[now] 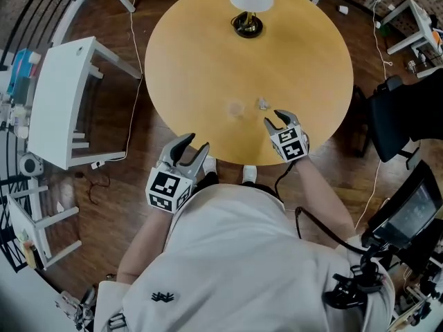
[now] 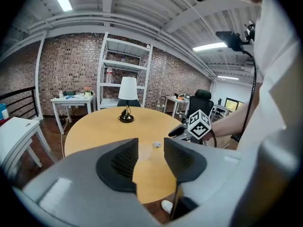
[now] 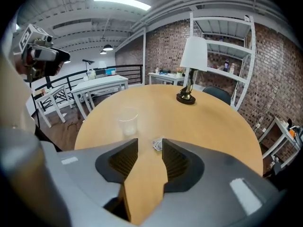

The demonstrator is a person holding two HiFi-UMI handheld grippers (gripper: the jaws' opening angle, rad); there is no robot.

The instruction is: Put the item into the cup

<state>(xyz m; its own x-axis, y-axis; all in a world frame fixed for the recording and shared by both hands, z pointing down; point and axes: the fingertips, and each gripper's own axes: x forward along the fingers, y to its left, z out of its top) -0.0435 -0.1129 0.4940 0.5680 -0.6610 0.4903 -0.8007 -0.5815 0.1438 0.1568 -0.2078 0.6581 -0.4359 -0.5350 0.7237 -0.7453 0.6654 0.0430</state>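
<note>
A round table (image 1: 208, 54) with a plain light-wood top carries three things. A lamp (image 1: 248, 23) with a white shade and a dark round base stands at the far side, about midway across. In the near half, a little right of the middle, a clear plastic cup (image 1: 236, 108) stands upright. Just to its right, not touching it, lies a small pale crumpled item (image 1: 262, 104).
</note>
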